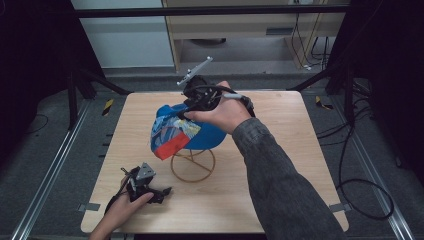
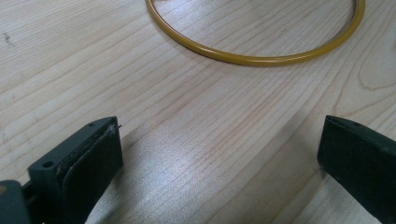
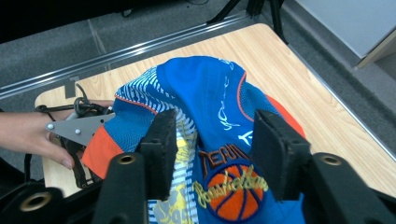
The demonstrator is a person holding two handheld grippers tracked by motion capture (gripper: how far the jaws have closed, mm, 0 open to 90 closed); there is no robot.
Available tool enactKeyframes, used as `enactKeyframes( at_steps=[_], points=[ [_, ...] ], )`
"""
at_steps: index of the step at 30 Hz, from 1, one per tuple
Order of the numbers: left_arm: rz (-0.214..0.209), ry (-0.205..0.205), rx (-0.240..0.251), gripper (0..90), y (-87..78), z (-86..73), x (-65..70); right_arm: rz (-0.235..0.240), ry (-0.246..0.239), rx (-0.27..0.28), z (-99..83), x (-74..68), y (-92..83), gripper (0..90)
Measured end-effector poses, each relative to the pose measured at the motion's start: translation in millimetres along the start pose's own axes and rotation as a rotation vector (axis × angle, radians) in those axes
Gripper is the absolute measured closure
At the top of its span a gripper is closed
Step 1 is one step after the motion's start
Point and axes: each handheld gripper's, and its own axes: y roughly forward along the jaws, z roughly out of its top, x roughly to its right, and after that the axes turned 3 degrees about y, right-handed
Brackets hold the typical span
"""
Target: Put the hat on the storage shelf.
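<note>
The right forearm reaches in across the table from the near right corner; the right gripper point(image 1: 186, 111) points back towards the person, jaws parted. The left hand point(image 1: 122, 207) rests low at the near left, holding the left gripper point(image 1: 167, 190) level, jaws wide apart.

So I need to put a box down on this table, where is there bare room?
The right half of the table has bare wood, though the right forearm crosses over its near part. The far left corner, beyond the cap, is also free. The middle is crowded: the cap sits on a yellow wire stand, and the left gripper rests at the near left.
</note>
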Motion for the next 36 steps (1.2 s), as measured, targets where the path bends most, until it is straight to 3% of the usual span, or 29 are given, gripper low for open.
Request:
enactKeyframes(
  at_steps=[8, 25, 36],
  points=[
    [0.001, -0.001, 0.001, 0.0, 0.1, 0.0, 0.1, -0.023, 0.011, 0.018, -5.5, 0.3, -10.4, 37.1],
    [0.001, -0.001, 0.001, 0.0, 0.1, 0.0, 0.0, -0.038, 0.014, 0.042, -9.1, -2.0, -22.3, 26.9],
    [0.001, -0.001, 0.001, 0.0, 0.1, 0.0, 0.1, -0.074, 0.038, 0.066, -12.2, 0.6, -29.8, 14.0]
  ],
)
